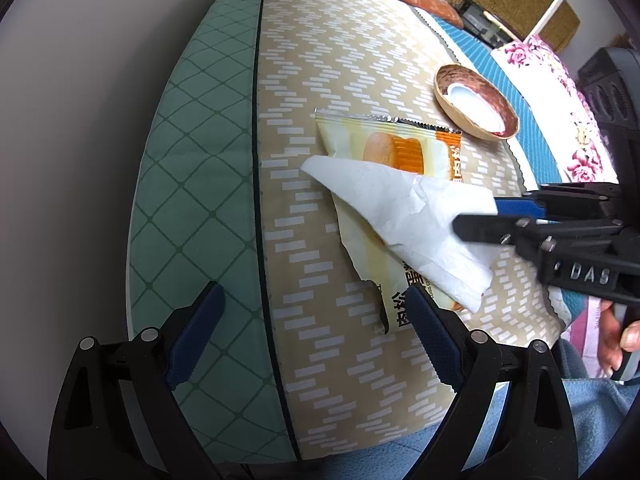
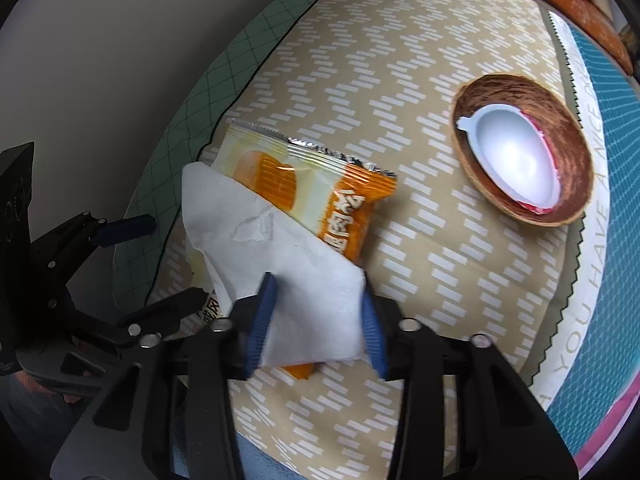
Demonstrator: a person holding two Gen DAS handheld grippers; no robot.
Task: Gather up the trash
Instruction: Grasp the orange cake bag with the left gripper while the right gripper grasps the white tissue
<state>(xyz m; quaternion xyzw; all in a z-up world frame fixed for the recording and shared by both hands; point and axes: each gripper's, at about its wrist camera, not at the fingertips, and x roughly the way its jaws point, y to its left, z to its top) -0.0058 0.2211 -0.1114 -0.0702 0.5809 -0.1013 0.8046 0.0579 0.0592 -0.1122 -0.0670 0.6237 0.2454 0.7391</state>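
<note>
Right gripper [image 2: 316, 320]: jaws were pinched in on the white tissue [image 2: 280, 264]; a real squeeze probably, hard to call.
Left gripper [image 1: 316, 320]: spread wide, nothing held, hung over the wrapper's torn end.
Snack wrapper [image 1: 400, 152]: laid on the beige mat [image 1: 340, 60] near its left edge, tissue draped across it.
Wooden bowl [image 2: 560, 152]: parked by the mat's right edge, a white lid was seen inside.

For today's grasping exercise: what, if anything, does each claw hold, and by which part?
Right claw pinches the white tissue by its near end. Left claw holds nothing.
</note>
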